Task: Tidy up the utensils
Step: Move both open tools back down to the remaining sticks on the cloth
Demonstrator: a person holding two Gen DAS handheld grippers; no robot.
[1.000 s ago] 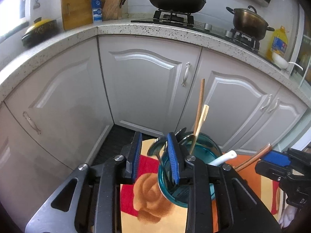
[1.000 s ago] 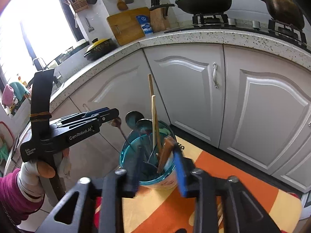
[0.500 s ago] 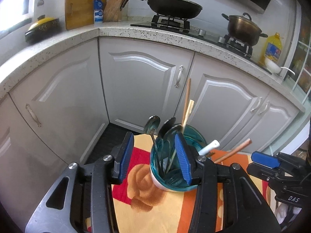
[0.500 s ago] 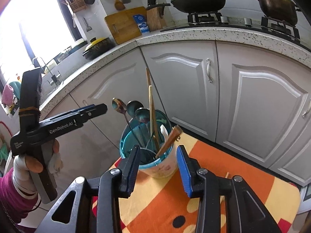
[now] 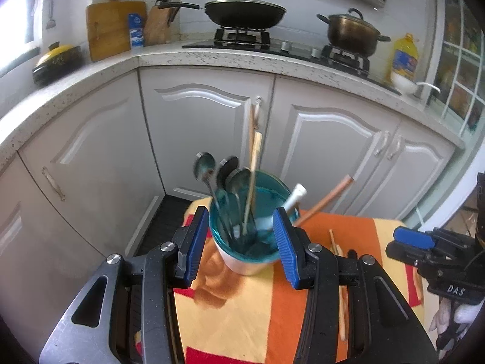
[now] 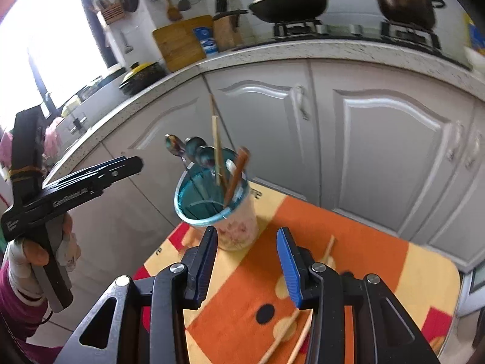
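left claw: the left gripper (image 5: 241, 244) stands with its blue-padded jaws wide apart, clamped on nothing; a second ago they were narrower and right up against the cup.
right claw: the right gripper (image 6: 247, 257) is opening, nothing between its jaws; a second ago the brown-handled utensil sat between them.
cup: the teal-rimmed clear glass cup (image 5: 245, 242) stands just beyond the left jaws, now clear of both pads.
in the cup: three metal spoons (image 5: 225, 174), two pale wooden chopsticks (image 5: 253, 163), a white-handled utensil (image 5: 292, 201) and a brown wooden-handled utensil (image 6: 236, 174).
cloth: the orange, yellow and red patterned cloth (image 5: 242, 309) lies under both claws.
right view only: loose chopsticks (image 6: 291, 336) lie on the cloth near the right jaw.
left view only: a yellow oil bottle (image 5: 404, 57) on the far counter.
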